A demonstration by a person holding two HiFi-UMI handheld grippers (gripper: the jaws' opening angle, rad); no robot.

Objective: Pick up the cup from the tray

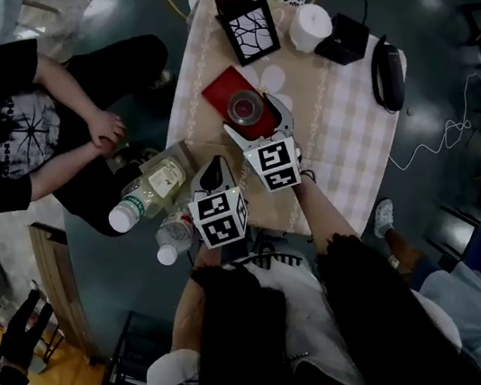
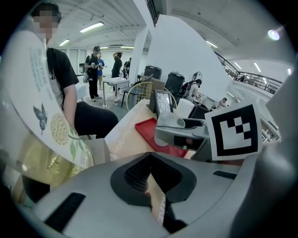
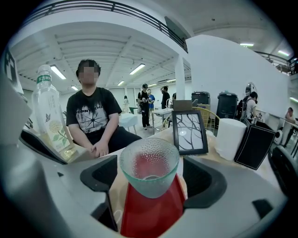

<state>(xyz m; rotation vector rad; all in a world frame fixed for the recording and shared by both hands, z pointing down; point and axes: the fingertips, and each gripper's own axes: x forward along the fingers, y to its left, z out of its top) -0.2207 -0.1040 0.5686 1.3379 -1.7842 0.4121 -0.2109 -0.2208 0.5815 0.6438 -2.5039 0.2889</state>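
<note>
A clear dimpled glass cup (image 1: 245,107) stands on a red tray (image 1: 221,88) on the checked tablecloth. My right gripper (image 1: 258,122) reaches over the tray's near edge with its jaws open, one on each side of the cup. In the right gripper view the cup (image 3: 149,169) fills the space between the dark pads (image 3: 100,179), with a small gap on both sides and the tray (image 3: 153,214) beneath. My left gripper (image 1: 213,175) hangs back at the table's near-left corner; its jaws (image 2: 150,158) are shut on nothing. From there the right gripper (image 2: 179,130) and tray (image 2: 146,132) show ahead.
Behind the tray stand a black picture frame (image 1: 246,26), a white roll (image 1: 310,26) and a black box (image 1: 342,38). A dark oval object (image 1: 387,75) lies at the right edge. Two bottles (image 1: 145,194) lie off the table's left corner, beside a seated person (image 1: 10,125).
</note>
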